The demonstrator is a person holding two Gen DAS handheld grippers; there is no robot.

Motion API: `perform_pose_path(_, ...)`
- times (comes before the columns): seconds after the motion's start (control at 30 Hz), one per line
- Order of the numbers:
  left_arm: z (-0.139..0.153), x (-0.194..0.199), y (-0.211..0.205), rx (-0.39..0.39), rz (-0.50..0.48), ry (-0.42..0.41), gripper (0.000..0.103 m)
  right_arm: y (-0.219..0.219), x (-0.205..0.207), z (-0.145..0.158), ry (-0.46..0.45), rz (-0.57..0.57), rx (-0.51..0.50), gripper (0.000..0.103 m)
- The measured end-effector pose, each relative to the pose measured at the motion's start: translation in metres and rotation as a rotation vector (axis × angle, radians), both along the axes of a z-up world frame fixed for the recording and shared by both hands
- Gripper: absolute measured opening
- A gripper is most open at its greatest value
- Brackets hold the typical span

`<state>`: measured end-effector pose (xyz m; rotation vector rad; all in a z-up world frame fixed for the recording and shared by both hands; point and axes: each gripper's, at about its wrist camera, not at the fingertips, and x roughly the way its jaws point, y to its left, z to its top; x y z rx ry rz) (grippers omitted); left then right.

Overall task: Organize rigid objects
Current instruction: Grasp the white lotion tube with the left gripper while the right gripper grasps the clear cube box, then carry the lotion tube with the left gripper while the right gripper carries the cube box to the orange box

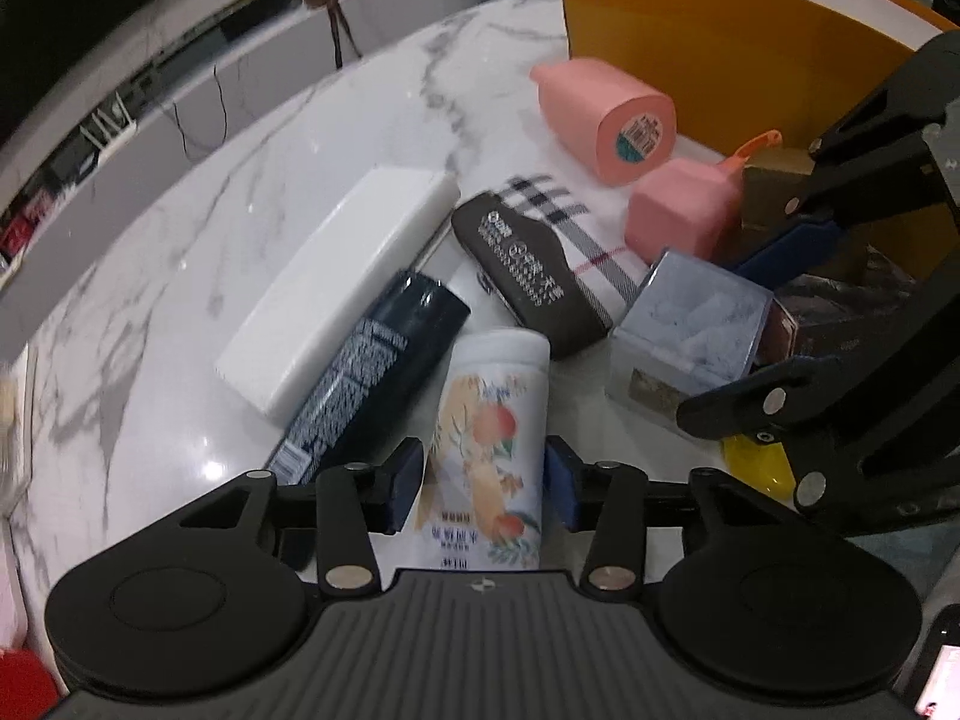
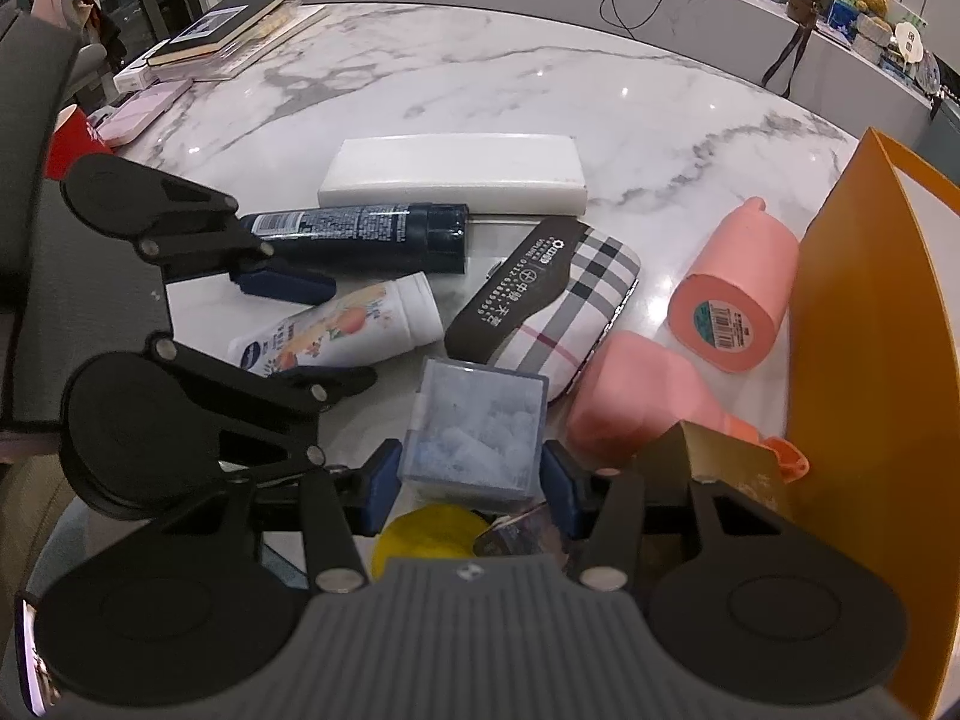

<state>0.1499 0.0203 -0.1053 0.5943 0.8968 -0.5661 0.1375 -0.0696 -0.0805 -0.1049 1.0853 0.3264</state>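
Note:
My left gripper (image 1: 483, 480) is shut on a white bottle with a fruit print (image 1: 492, 420), which lies on the marble table (image 1: 270, 192). In the right wrist view the same bottle (image 2: 354, 324) sits between the left gripper's fingers (image 2: 282, 285). My right gripper (image 2: 474, 480) is shut on a small clear box of pale blue stuff (image 2: 474, 420), one pad on each side wall. The left wrist view shows that box (image 1: 690, 324) with the right gripper (image 1: 750, 324) around it.
Lying close by are a dark tube (image 2: 360, 234), a long white box (image 2: 450, 171), a plaid case with a dark band (image 2: 552, 300) and two pink bottles (image 2: 732, 306) (image 2: 636, 402). An orange box wall (image 2: 870, 360) stands at the right. Books (image 2: 222, 24) lie far left.

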Motion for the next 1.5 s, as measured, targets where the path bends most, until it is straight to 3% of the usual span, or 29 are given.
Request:
perform_pose_path(0.17, -0.003, 0.004, -0.001, -0.020, -0.007, -0.022, 0.057, -0.002, 0.003, -0.003, 0.011, -0.015, 0.006, 0.051)
perform_pose_path(0.23, -0.002, 0.004, -0.001, -0.024, -0.007, -0.009, 0.052, -0.003, 0.004, -0.004, 0.018, -0.021, 0.014, 0.051)
perform_pose_path(0.37, -0.001, -0.001, 0.000, -0.013, 0.003, -0.016, 0.050, -0.003, 0.004, -0.006, 0.019, -0.026, 0.019, 0.049)
perform_pose_path(0.63, 0.012, -0.007, 0.009, -0.052, 0.094, -0.017, 0.044, -0.007, -0.003, 0.005, -0.017, -0.036, 0.023, 0.048)
perform_pose_path(0.8, 0.029, -0.013, 0.019, -0.093, 0.148, 0.002, 0.028, -0.010, -0.009, 0.017, -0.049, -0.034, 0.033, 0.047)
perform_pose_path(0.97, 0.037, -0.019, 0.024, -0.080, 0.199, -0.002, 0.027, -0.008, -0.018, 0.029, -0.081, -0.028, 0.044, 0.047)
perform_pose_path(1.2, 0.053, -0.031, 0.033, -0.152, 0.257, 0.023, 0.026, -0.015, -0.034, 0.044, -0.114, -0.037, 0.059, 0.047)
perform_pose_path(1.5, 0.101, -0.056, 0.011, -0.208, 0.222, -0.050, 0.026, -0.039, -0.054, 0.079, -0.205, -0.067, 0.091, 0.047)
